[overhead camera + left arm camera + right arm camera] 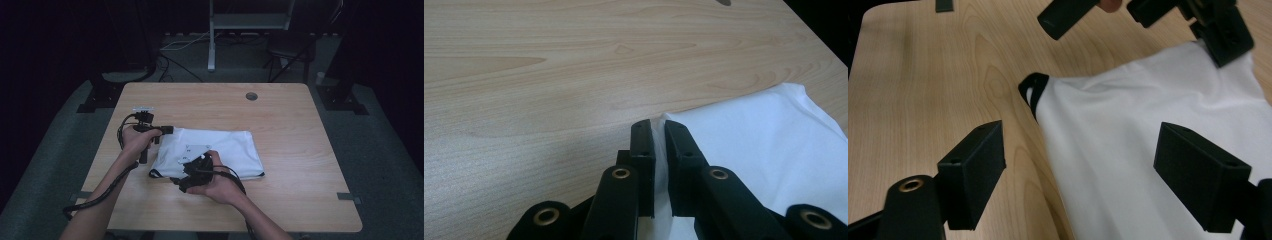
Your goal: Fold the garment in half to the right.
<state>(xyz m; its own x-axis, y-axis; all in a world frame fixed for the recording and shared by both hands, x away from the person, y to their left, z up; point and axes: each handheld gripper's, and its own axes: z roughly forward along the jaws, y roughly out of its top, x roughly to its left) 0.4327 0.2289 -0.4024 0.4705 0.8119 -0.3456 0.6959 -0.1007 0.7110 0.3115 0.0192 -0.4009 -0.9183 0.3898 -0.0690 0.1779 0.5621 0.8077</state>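
1. A white folded cloth (220,150) with a black-trimmed edge lies flat on the wooden tabletop (280,115), a little left of the middle and toward the near side.
2. The left tongs (167,130) sit at the cloth's far-left corner. In the left gripper view the two black jaws stand almost together, and a thin fold of the cloth's corner (661,150) is pinched between them.
3. The left hand (136,141) grips its tool just left of the cloth, above bare tabletop (549,75). A cable runs from it down along the forearm to the near edge.
4. The right tongs (192,167) hover over the cloth's near-left part, with the grey three-cornered plate (194,152) on top. The right hand (217,182) holds the tool from the near side.
5. In the right gripper view the right tongs (1080,175) stand wide apart. One jaw is over bare wood (923,100) and the other over the white cloth (1128,140). Nothing is between them but the cloth's edge below, and the pads do not press on it.
6. That same view shows a black loop or trim (1033,92) at a cloth corner, lying on the wood. The left tongs (1223,42) clamp the cloth farther off.
7. A round grommet hole (251,96) sits in the tabletop near its far edge, well apart from the cloth.
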